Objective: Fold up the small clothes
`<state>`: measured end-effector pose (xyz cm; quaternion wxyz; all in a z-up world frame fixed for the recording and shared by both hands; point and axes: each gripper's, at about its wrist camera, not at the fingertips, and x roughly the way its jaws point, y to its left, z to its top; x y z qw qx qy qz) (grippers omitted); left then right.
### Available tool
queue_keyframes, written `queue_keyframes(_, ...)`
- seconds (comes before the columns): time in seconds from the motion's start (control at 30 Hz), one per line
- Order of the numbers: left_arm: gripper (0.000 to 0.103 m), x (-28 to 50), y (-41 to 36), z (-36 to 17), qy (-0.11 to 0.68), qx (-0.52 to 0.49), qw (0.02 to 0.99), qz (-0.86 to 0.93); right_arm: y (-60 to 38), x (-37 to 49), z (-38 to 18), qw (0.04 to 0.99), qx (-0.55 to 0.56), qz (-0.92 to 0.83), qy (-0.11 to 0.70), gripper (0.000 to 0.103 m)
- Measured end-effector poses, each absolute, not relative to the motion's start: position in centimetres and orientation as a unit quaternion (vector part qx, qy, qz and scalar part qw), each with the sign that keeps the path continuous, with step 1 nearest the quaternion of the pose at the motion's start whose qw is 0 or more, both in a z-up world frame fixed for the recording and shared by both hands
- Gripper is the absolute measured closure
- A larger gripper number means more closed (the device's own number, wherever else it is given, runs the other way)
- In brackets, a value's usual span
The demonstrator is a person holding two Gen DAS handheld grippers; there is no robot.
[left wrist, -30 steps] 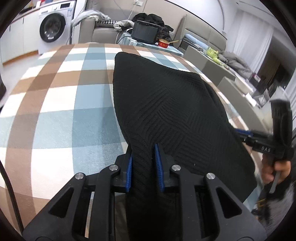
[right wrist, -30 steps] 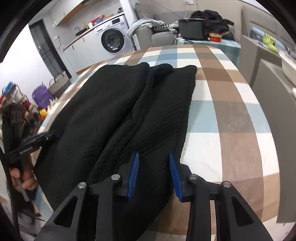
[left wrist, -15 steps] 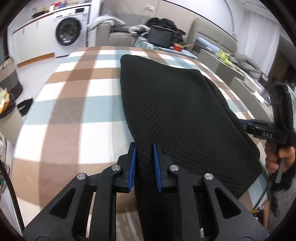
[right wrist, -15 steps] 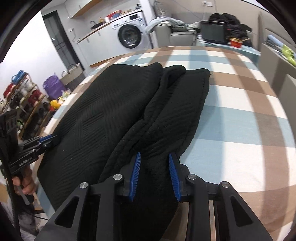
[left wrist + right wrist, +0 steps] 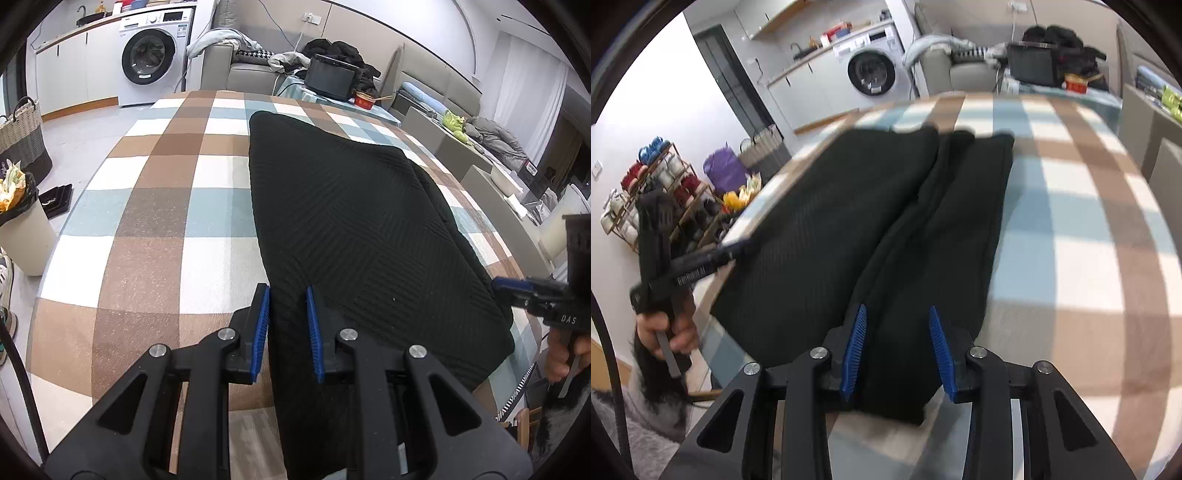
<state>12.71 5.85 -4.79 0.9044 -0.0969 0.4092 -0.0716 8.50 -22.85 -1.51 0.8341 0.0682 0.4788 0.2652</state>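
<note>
A black ribbed knit garment (image 5: 351, 221) lies lengthwise on the checked tablecloth (image 5: 147, 221). My left gripper (image 5: 289, 325) is shut on its near left corner, and the cloth runs back between the blue pads. In the right wrist view the garment (image 5: 849, 229) shows a long fold down its right side. My right gripper (image 5: 897, 347) hovers over the near right end with its jaws opening. The cloth lies flat between and under the pads, and they do not press on it. Each gripper shows at the other view's edge: right gripper (image 5: 517, 291), left gripper (image 5: 735, 251).
The table's near edge runs just below both grippers. On the floor to the left stand a bin (image 5: 22, 229) and a woven basket (image 5: 22, 140). A washing machine (image 5: 147, 59) and a cluttered sofa (image 5: 251, 62) are beyond the table. A shoe rack (image 5: 653, 192) stands by the wall.
My left gripper drew back toward the table's near edge, holding the cloth. My right gripper's jaws widened, and the garment's near right end now lies loose under them.
</note>
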Motion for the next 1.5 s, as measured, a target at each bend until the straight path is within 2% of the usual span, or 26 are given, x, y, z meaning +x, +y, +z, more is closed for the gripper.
queue_keyframes(0.13, 0.087, 12.3, 6.0, -4.4, 0.405, -0.100, 0.906, -0.073, -23.5, 8.3, -1.5, 0.823, 0.133, 0.281, 0.475, 0.066)
queue_keyframes(0.3, 0.084, 11.7, 5.2, -4.1, 0.402, -0.088, 0.908, -0.077, -21.7, 8.4, -2.0, 0.810, 0.143, 0.312, 0.476, 0.062)
queue_keyframes(0.37, 0.070, 11.5, 5.0, -3.9, 0.401, -0.087, 0.909, -0.079, -20.6, 9.0, -2.7, 0.806, 0.131, 0.319, 0.482, 0.062)
queue_keyframes(0.47, 0.055, 10.9, 4.8, -3.5, 0.390, -0.087, 0.913, -0.080, -19.1, 10.1, -3.5, 0.808, 0.109, 0.322, 0.482, 0.063)
queue_keyframes(0.5, 0.054, 10.8, 4.8, -3.4, 0.388, -0.087, 0.914, -0.081, -18.5, 10.5, -3.6, 0.808, 0.100, 0.324, 0.481, 0.066)
queue_keyframes(0.57, 0.054, 10.7, 4.7, -3.1, 0.387, -0.088, 0.914, -0.082, -17.2, 10.8, -3.6, 0.811, 0.069, 0.319, 0.485, 0.084)
queue_keyframes(0.63, 0.054, 10.5, 4.6, -2.9, 0.385, -0.087, 0.915, -0.084, -16.4, 10.7, -2.7, 0.814, 0.034, 0.313, 0.488, 0.089)
queue_keyframes(0.8, 0.054, 9.8, 4.4, -1.6, 0.374, -0.085, 0.920, -0.085, -16.1, 10.0, 3.7, 0.852, 0.005, 0.291, 0.436, 0.093)
queue_keyframes(0.87, 0.049, 9.6, 4.1, -1.1, 0.369, -0.082, 0.922, -0.084, -17.3, 9.6, 5.0, 0.868, 0.006, 0.271, 0.416, 0.097)
queue_keyframes(0.93, 0.047, 9.4, 3.6, -0.7, 0.365, -0.077, 0.924, -0.083, -18.6, 9.4, 4.2, 0.877, 0.002, 0.236, 0.418, 0.098)
queue_keyframes(1.0, 0.047, 9.5, 2.9, -0.9, 0.368, -0.072, 0.923, -0.085, -20.3, 9.6, 0.8, 0.862, 0.016, 0.215, 0.459, 0.102)
queue_keyframes(1.1, 0.047, 9.9, 2.0, -1.6, 0.382, -0.064, 0.918, -0.089, -21.5, 9.6, -2.5, 0.844, 0.038, 0.210, 0.492, 0.102)
queue_keyframes(1.2, 0.047, 10.2, 1.5, -2.2, 0.389, -0.059, 0.915, -0.092, -23.3, 9.5, -2.2, 0.842, 0.109, 0.241, 0.471, 0.101)
queue_keyframes(1.3, 0.047, 10.5, 1.1, -2.3, 0.390, -0.057, 0.914, -0.094, -24.2, 10.0, -1.4, 0.837, 0.159, 0.271, 0.448, 0.086)
queue_keyframes(1.33, 0.047, 10.6, 1.0, -2.4, 0.391, -0.058, 0.914, -0.095, -23.9, 10.5, -1.5, 0.831, 0.165, 0.280, 0.452, 0.074)
queue_keyframes(1.37, 0.047, 10.8, 0.9, -2.5, 0.392, -0.058, 0.913, -0.096, -23.4, 10.7, -1.6, 0.827, 0.167, 0.287, 0.453, 0.067)
queue_keyframes(1.5, 0.047, 11.2, 0.6, -3.1, 0.400, -0.052, 0.910, -0.098, -21.0, 12.7, -3.2, 0.811, 0.155, 0.304, 0.475, 0.064)
